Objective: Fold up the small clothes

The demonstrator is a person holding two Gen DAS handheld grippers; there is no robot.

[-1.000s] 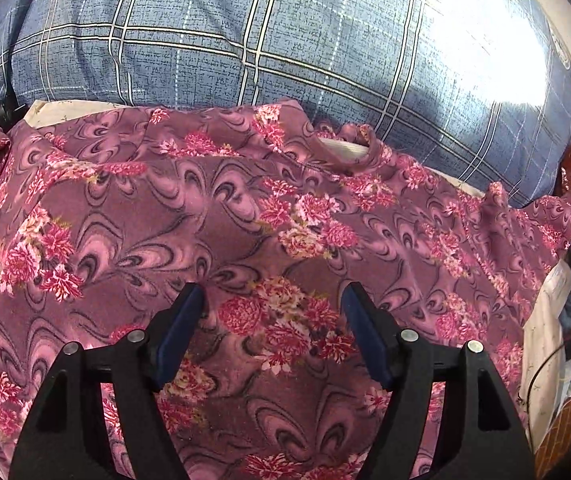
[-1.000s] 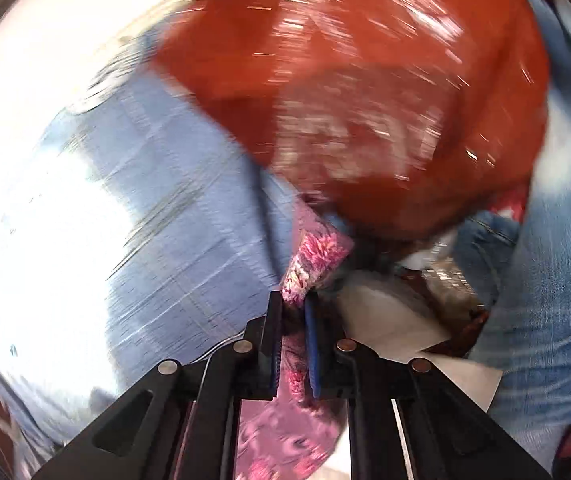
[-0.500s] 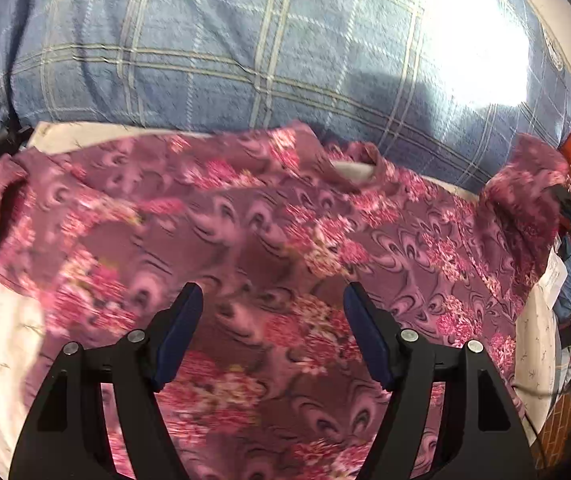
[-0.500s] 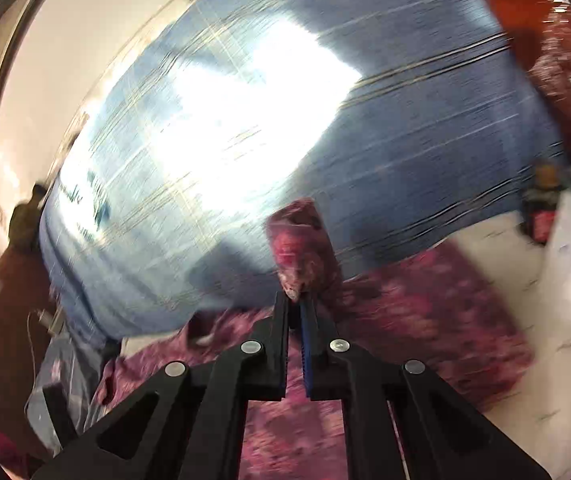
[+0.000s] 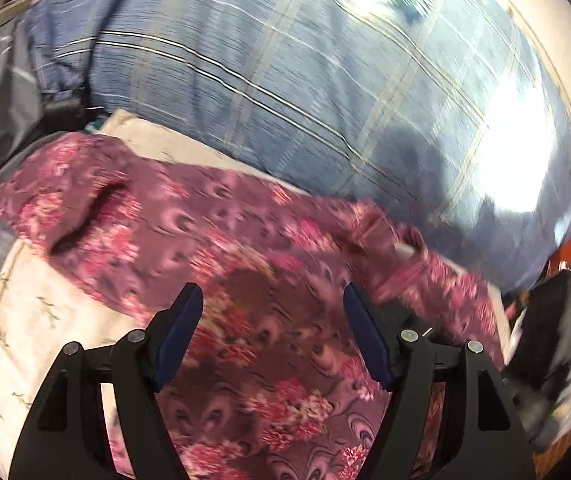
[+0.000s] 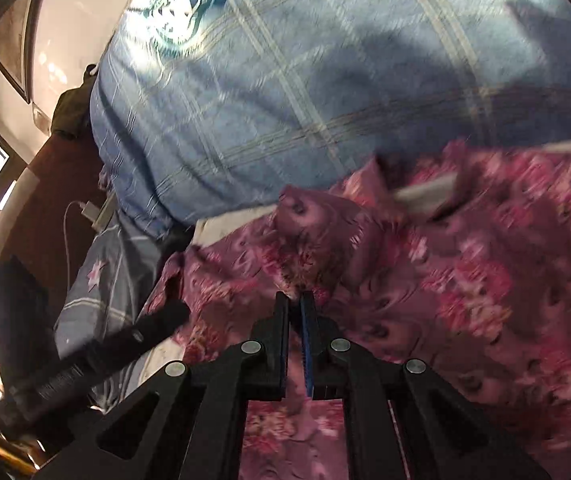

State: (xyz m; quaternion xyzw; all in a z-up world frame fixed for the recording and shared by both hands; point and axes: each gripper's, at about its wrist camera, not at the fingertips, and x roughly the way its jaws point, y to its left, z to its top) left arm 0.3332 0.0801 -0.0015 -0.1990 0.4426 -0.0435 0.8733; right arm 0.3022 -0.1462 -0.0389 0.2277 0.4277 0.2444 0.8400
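Purple floral garment (image 6: 465, 280) lies across the bed; right gripper (image 6: 295, 300), opening slightly, pinches its sleeve, left gripper (image 5: 273, 316) hovers spread.

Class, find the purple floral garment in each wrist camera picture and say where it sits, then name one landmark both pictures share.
Left wrist view: the purple floral garment spreads across the middle and bottom, under the open left gripper.
Right wrist view: it fills the lower right; the right gripper pinches a raised fold, its jaws starting to open.
Shared landmark: the blue plaid pillow above the garment.
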